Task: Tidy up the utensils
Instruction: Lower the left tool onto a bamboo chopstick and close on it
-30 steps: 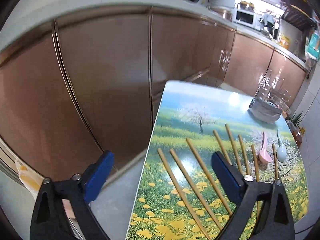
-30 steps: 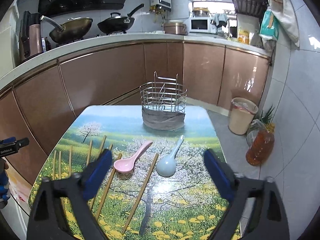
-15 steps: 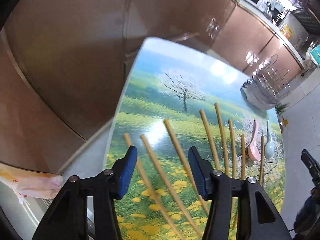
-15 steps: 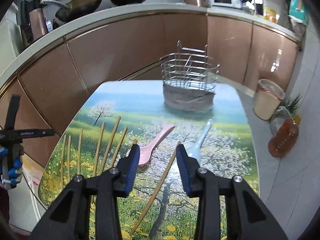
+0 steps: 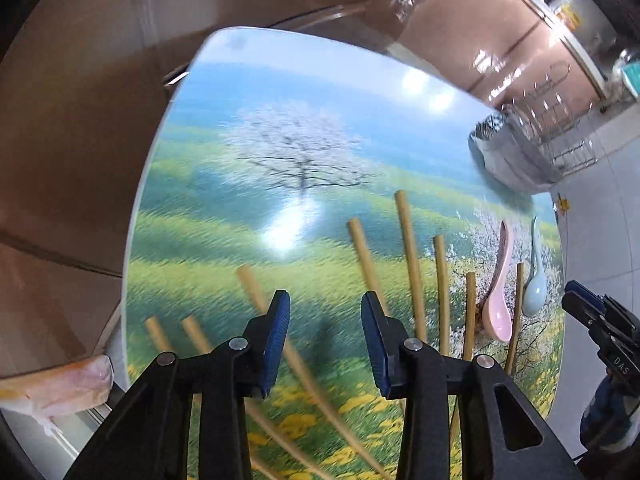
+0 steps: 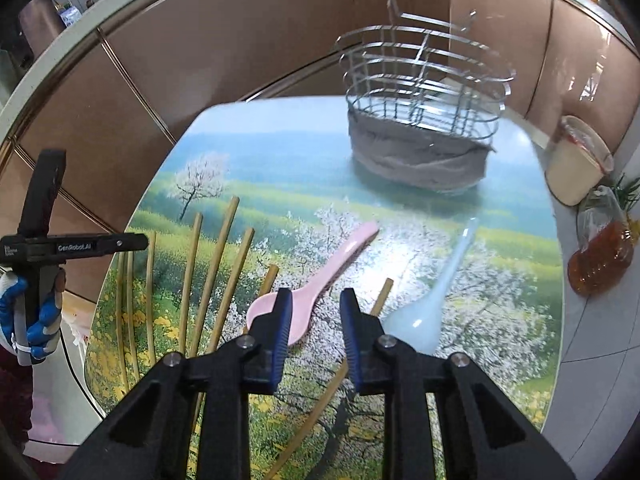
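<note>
You're working over the table (image 6: 516, 364), the one with the printed meadow-and-blossom top, standing in front of the brown cabinet fronts (image 6: 224, 40). The wire utensil basket (image 6: 424, 92) with a grey cloth wrapped round its base is sitting upright near the table's far edge, toward the far right corner as your right camera sees it. The chopsticks (image 6: 224, 256) are lying fanned out along the left half of the table, running from the near edge toward the middle, apart from one another; one more chopstick (image 6: 382, 296) is lying on its own between the two spoons. The pink spoon (image 6: 320, 284) is lying flat near the table's middle, handle pointing toward the basket, and the pale blue spoon (image 6: 432, 304) is lying just to its right, not touching it. Your left gripper (image 5: 325, 312) is pointing down over the fanned chopsticks near the left edge; its jaws have just been closing, they're standing at a narrow gap now with nothing pressed between the pads. Your right gripper (image 6: 314, 312) is pointing down over the bowl of the pink spoon; its jaws have also just been closing, narrow gap, gripping nothing. Your gloved left hand (image 6: 28, 316) is showing at the table's left edge.
</note>
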